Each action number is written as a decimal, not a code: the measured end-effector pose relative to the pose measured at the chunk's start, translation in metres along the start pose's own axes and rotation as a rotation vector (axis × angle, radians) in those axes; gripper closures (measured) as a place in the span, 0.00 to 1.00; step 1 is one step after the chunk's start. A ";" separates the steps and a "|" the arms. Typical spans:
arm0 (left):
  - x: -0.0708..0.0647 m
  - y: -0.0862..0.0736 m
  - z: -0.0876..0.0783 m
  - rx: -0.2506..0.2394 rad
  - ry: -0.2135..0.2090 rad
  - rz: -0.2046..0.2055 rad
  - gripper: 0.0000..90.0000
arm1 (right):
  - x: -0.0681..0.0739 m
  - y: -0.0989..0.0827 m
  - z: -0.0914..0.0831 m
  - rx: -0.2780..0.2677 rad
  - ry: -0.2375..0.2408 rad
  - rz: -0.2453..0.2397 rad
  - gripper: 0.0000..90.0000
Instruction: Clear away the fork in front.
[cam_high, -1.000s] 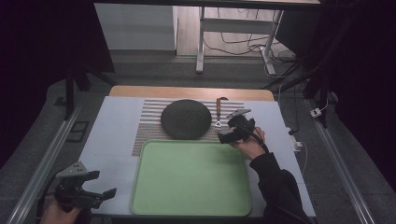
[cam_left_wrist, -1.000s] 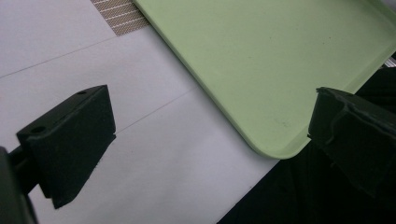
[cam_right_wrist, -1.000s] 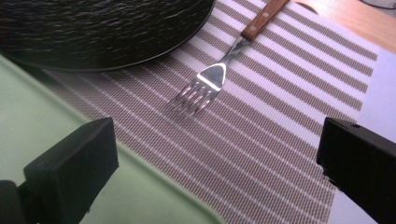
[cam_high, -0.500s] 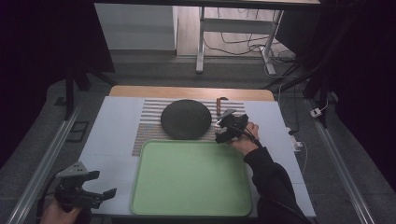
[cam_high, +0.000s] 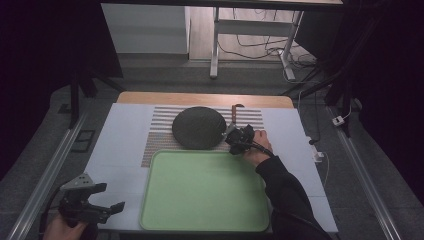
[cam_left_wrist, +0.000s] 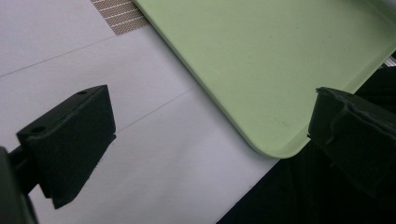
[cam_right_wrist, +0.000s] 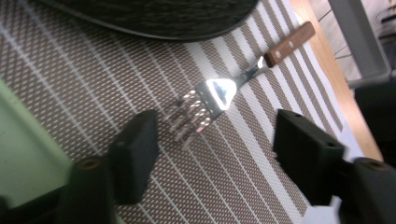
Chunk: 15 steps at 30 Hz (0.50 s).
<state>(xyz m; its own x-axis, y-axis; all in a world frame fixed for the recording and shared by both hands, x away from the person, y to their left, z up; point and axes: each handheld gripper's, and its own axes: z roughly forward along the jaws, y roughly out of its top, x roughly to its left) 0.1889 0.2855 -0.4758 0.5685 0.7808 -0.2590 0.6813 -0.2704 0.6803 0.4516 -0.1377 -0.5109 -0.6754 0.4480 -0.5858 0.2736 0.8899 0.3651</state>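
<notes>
Two grippers were at work: at the lower left of the high view the left gripper (cam_high: 102, 201) hung wide open and empty beside the green tray (cam_high: 205, 192), while right of centre the right gripper (cam_high: 231, 136), jaws wide, straddled the fork (cam_right_wrist: 205, 105) on the striped mat (cam_high: 160, 137). Apparently a pre-grasp; next, closing squarely on it.

On the tabletop (cam_high: 125, 130), a mat (cam_high: 160, 135) lies behind the tray (cam_high: 200, 195); a plate (cam_high: 198, 127) sits on the mat, a fork (cam_right_wrist: 210, 100) to its right.

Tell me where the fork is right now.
The fork lies on the striped placemat, right of the dark plate in the high view, just ahead of the open right gripper.
</notes>
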 end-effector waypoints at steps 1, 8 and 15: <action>0.000 0.000 0.000 0.001 0.001 0.001 0.01 | 0.004 0.002 0.000 0.001 -0.013 -0.039 0.46; 0.000 0.000 0.000 0.000 0.000 -0.001 0.01 | 0.016 0.004 0.001 0.015 -0.029 -0.185 0.71; 0.000 0.000 0.000 0.001 0.000 0.001 0.01 | 0.028 0.001 0.003 0.038 -0.091 -0.305 0.95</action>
<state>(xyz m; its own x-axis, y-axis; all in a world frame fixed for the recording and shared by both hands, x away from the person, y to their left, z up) 0.1887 0.2852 -0.4757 0.5689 0.7806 -0.2587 0.6813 -0.2712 0.6799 0.4355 -0.1236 -0.5292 -0.6665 0.1640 -0.7272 0.0940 0.9862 0.1363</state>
